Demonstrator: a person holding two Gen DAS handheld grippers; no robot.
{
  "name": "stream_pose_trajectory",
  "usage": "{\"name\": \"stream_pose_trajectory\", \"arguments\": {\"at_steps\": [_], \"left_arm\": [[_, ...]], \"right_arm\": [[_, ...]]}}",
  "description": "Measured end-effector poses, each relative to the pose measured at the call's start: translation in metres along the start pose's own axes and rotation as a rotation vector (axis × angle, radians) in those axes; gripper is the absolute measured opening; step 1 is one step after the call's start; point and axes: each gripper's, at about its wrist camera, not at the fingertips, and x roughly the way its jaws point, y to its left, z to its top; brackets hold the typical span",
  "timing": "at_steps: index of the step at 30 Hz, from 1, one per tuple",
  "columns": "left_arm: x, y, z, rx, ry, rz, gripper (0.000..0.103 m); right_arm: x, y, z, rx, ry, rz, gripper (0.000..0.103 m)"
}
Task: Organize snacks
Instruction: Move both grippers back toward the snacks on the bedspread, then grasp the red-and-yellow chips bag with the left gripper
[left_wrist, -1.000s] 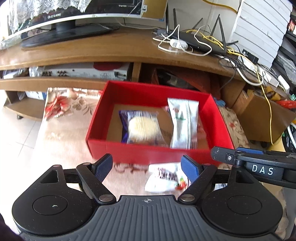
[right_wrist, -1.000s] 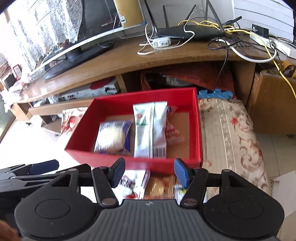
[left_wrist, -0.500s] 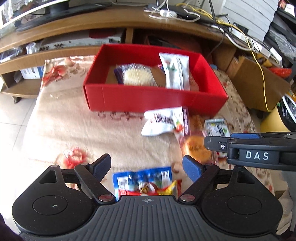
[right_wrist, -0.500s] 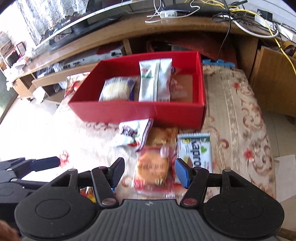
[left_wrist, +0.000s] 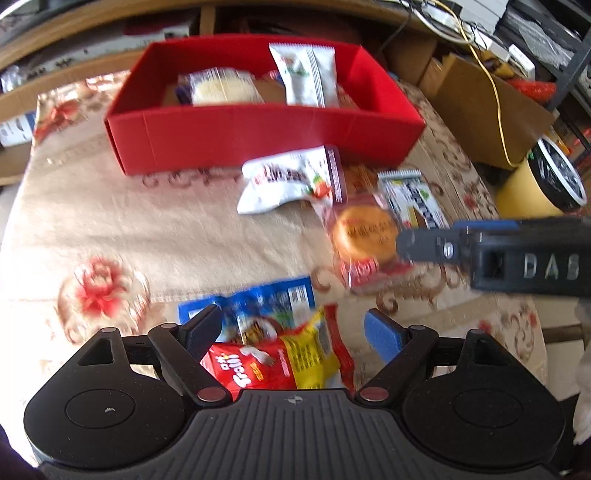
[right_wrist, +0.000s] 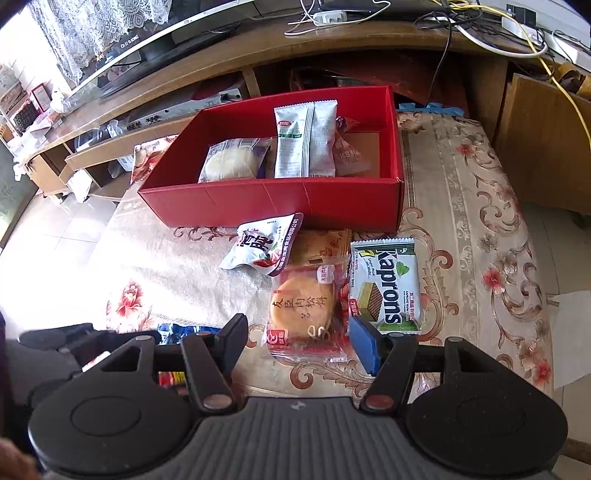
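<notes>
Floral cloth (right_wrist: 461, 229) before the red box (right_wrist: 266, 199) bears loose snacks; both grippers, part-open and empty, straddle packets: left gripper (left_wrist: 293, 330) the red-yellow bag (left_wrist: 280, 363), right gripper (right_wrist: 297, 341) the round cake (right_wrist: 304, 310); closing comes next.

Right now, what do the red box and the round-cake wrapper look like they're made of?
Red box: looks like matte card or paperboard. The walls are thin and flat with fold creases, and a brown, unpainted-looking floor shows inside.

Round-cake wrapper: apparently thin clear plastic film, glossy. The cake shows through it, glare sits on the surface, and the edges are crimped with red print. Thickness can't be judged.
</notes>
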Motion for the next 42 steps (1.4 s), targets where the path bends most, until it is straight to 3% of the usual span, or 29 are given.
{"name": "stream_pose_trajectory", "arguments": {"at_steps": [8,22,25,29,31,42], "left_arm": [[-0.012,-0.008,-0.031,0.009,0.064,-0.046,0.089],[-0.004,-0.031,-0.055,0.297,0.148,0.046,0.096],[-0.005,-0.031,-0.055,0.300,0.138,0.056,0.090],[-0.015,-0.032,-0.058,0.288,0.122,0.020,0.075],[-0.016,-0.033,-0.060,0.284,0.123,0.016,0.074],[0.005,-0.052,-0.055,0.417,0.125,0.109,0.090]], "right_arm": [[-0.004,0.002,0.002,-0.004,-0.004,0.028,0.060],[-0.004,0.001,-0.017,-0.025,0.055,0.030,0.063],[-0.003,0.005,-0.021,-0.046,0.065,0.031,0.063],[-0.002,0.004,-0.026,-0.060,0.078,0.015,0.063],[0.001,0.002,-0.030,-0.065,0.096,0.002,0.063],[0.023,-0.007,-0.050,-0.115,0.189,-0.057,0.063]]}}
